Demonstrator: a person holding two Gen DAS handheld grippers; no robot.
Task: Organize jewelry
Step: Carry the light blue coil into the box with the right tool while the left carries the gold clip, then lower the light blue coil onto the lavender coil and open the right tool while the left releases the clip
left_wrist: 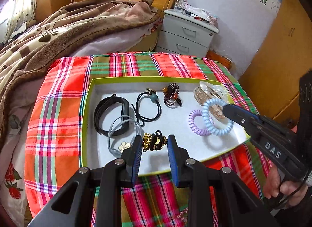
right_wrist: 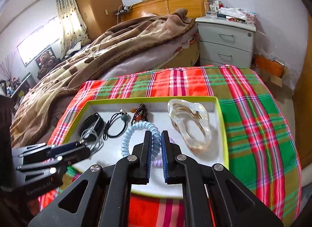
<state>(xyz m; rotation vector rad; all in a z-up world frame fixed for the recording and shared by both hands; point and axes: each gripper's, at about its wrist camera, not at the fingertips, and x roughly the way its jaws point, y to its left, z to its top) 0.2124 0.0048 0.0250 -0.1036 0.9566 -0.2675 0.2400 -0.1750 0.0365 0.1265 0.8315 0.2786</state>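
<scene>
A white tray with a lime-green rim (left_wrist: 86, 110) (right_wrist: 224, 129) lies on a plaid cloth. My right gripper (right_wrist: 156, 139) (left_wrist: 227, 109) is shut on a light blue spiral hair tie (left_wrist: 217, 116) (right_wrist: 134, 131) and holds it tilted over a purple spiral tie (left_wrist: 196, 122). My left gripper (left_wrist: 154, 145) (right_wrist: 78, 147) is open, its jaws on either side of a gold-and-black bead hair tie (left_wrist: 155, 142). The tray also holds a black wristband (left_wrist: 111, 115), a grey cord with a gold flower (left_wrist: 122, 137), a black elastic with beads (left_wrist: 148, 108), a dark bead bracelet (left_wrist: 171, 95) and a clear hair claw (right_wrist: 192, 124).
The plaid-covered table (left_wrist: 58, 110) stands against a bed with a brown blanket (left_wrist: 58, 32). A grey nightstand (left_wrist: 187, 34) with clutter on top stands behind it. A wooden wardrobe (left_wrist: 273, 61) is at the right.
</scene>
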